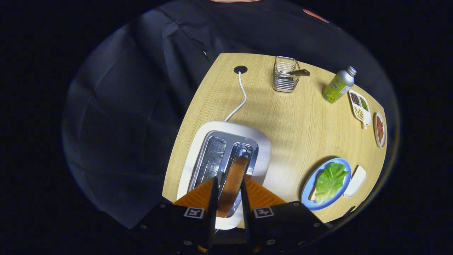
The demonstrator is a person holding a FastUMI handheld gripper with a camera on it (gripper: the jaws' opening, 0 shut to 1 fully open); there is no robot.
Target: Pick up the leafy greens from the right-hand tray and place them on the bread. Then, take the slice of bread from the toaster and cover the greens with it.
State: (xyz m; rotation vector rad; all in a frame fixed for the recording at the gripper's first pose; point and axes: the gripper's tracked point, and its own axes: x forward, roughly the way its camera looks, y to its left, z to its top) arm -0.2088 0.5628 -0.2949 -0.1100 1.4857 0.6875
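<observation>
Nearest the camera, the gripper (228,184) points down over the toaster (226,156), its two flat, ridged fingers (212,193) standing on either side of a slice of bread (233,180). The slice stands on edge in the right slot, its browned crust facing up. Both fingers lie close along its faces, the gap between them about as wide as the slice; whether they press on it cannot be told.

The toaster has a smooth white rounded shell and a polished metal top plate with two long slots; wire guides show inside the left slot. A white cord (240,97) leaves its far end and curves to a round black grommet (240,69) in the table (293,120), a light wood-grain surface with a curved edge.

To the right of the toaster, near the table's near edge, a round blue plate (308,184) carries a second slice of bread with the leafy greens (330,181) lying on top; the greens are crinkled and bright, with a pale central rib. A small white oblong tray (355,181) sits just right of the plate.

Farther off, a square wire basket (285,76) holds a brown-handled utensil. To its right lies a tilted green-labelled metal bottle (338,86), then a white divided dish (360,106) of seeds and a small oval dish (379,129) with reddish contents.
</observation>
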